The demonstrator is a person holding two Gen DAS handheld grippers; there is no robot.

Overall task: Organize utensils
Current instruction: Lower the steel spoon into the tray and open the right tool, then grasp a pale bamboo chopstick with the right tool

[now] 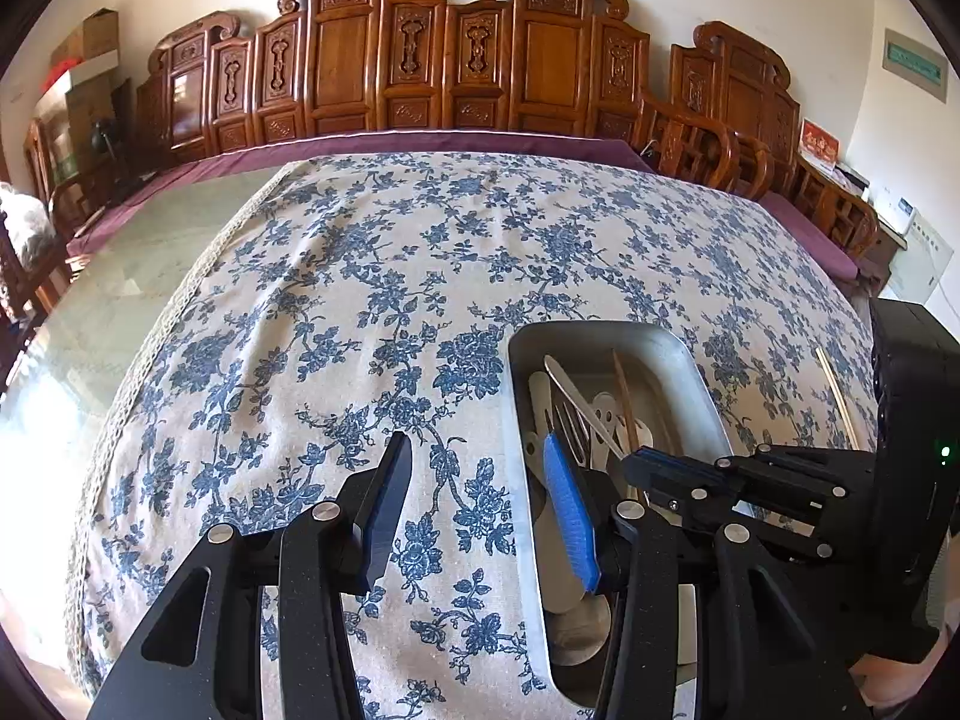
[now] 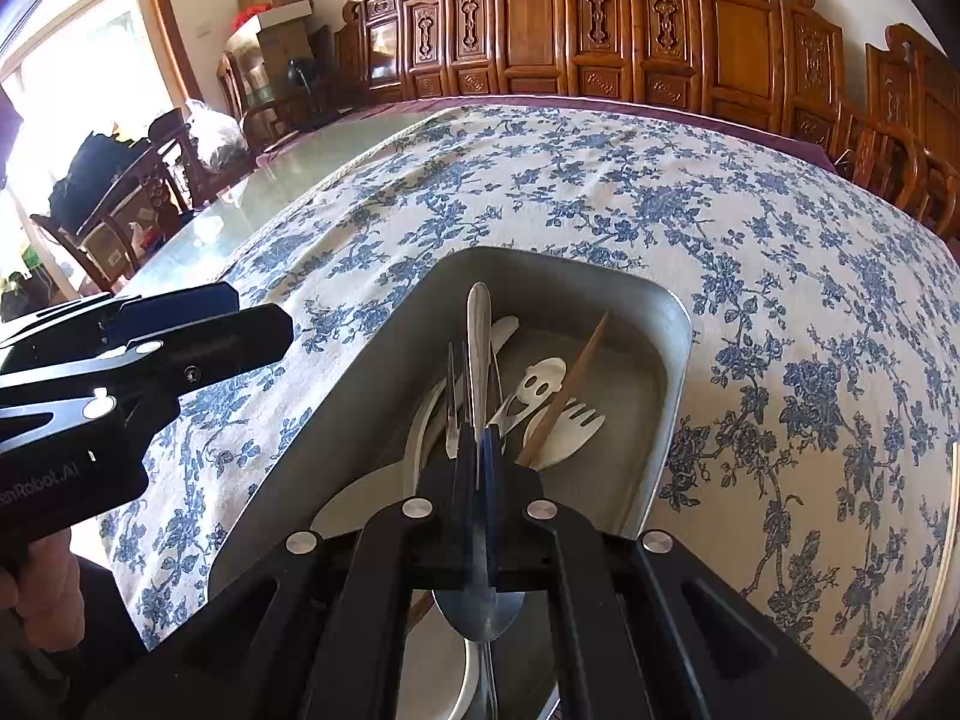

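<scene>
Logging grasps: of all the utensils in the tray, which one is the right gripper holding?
The metal spoon: the right gripper is shut on its handle, bowl toward the camera. The white fork, the wooden chopstick and the other utensils lie loose in the tray.

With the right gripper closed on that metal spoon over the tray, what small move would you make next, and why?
Probably open the right gripper a little to let the metal spoon drop. It is pinched by its handle directly over the metal tray, where the other utensils already lie, and the open left gripper stands clear beside the tray.
</scene>
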